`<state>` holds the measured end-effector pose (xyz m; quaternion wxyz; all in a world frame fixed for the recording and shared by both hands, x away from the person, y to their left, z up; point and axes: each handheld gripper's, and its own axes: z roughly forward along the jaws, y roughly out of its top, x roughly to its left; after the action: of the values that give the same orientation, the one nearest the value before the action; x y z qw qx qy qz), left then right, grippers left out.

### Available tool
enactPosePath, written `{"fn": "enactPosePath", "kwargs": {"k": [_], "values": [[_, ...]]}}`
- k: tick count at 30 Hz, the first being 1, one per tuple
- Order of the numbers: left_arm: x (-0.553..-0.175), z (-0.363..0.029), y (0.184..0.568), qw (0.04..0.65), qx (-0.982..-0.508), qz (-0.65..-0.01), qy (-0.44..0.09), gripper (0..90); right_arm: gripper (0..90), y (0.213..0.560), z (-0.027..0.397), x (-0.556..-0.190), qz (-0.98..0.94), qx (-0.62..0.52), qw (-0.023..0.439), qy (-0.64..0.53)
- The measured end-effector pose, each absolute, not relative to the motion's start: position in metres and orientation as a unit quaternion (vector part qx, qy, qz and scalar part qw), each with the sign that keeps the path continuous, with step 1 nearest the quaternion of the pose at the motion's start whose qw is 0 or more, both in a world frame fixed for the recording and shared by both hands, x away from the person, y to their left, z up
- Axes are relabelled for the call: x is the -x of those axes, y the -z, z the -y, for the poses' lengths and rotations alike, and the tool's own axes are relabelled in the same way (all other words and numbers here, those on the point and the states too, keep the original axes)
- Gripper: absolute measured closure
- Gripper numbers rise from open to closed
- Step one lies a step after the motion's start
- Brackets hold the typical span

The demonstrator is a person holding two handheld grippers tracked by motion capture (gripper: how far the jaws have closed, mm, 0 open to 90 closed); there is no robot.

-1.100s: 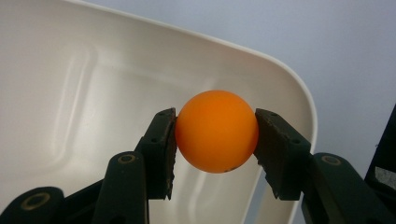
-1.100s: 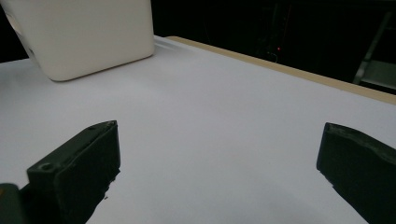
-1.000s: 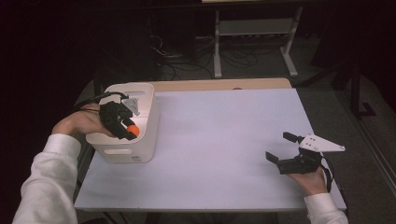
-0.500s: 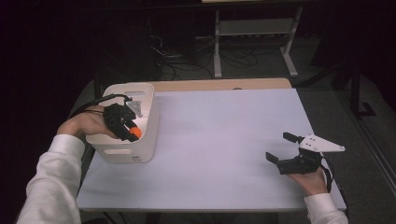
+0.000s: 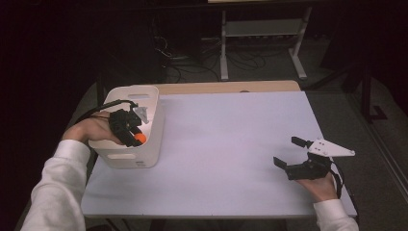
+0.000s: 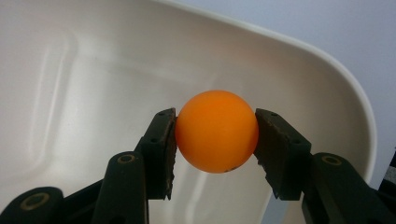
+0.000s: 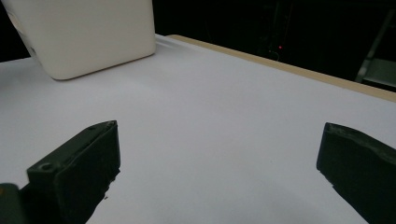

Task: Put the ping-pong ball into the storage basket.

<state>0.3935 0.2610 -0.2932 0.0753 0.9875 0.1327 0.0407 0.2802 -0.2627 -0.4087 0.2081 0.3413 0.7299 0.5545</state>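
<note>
One smooth orange ball (image 6: 217, 131) sits pinched in the left tool (image 6: 215, 140) over the white plastic bin (image 5: 150, 98); lower before releasing. Right tool (image 5: 291, 155) rests spread.

Ball (image 6: 217, 131): plain orange, small dark speck low on its surface. Bin (image 5: 150, 144): white, unpatterned inside and out. Table (image 5: 231, 144) beside bin: pale lavender-white top, tan wood strip along far edge. Both grippers' jaws black; right gripper (image 5: 288, 153) carries a light grey plate. Sleeves (image 5: 57, 192) white.
</note>
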Motion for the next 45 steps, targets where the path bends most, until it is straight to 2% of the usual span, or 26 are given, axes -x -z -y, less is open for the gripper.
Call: {"fn": "enactPosePath", "kwargs": {"k": [6,10,23,25,26,29,34,45], "values": [[-0.394,-0.262,0.291,0.072,-0.986,-0.138,-0.051,40.6,0.0,0.409,0.262,-0.280,-0.731,-0.340,0.206,-0.554],[-0.393,-0.264,0.288,0.074,-0.986,-0.140,-0.052,38.4,0.0,0.409,0.262,-0.280,-0.731,-0.341,0.206,-0.555],[-0.392,-0.265,0.264,0.072,-0.980,-0.163,-0.088,23.1,0.0,0.409,0.260,-0.280,-0.733,-0.341,0.200,-0.553],[-0.391,-0.265,0.261,0.069,-0.979,-0.166,-0.098,19.9,0.0,0.408,0.261,-0.280,-0.732,-0.338,0.206,-0.554],[-0.390,-0.265,0.259,0.065,-0.977,-0.172,-0.112,14.8,0.0,0.408,0.261,-0.280,-0.732,-0.341,0.203,-0.553],[-0.389,-0.265,0.255,0.069,-0.976,-0.176,-0.113,11.8,0.0,0.408,0.261,-0.280,-0.732,-0.338,0.206,-0.554],[-0.386,-0.265,0.253,0.079,-0.975,-0.179,-0.109,1.4,0.0,0.408,0.261,-0.280,-0.731,-0.337,0.205,-0.556],[-0.375,-0.267,0.248,0.150,-0.969,-0.174,-0.093,0.0,0.0,0.407,0.262,-0.279,-0.730,-0.341,0.205,-0.555]]}}
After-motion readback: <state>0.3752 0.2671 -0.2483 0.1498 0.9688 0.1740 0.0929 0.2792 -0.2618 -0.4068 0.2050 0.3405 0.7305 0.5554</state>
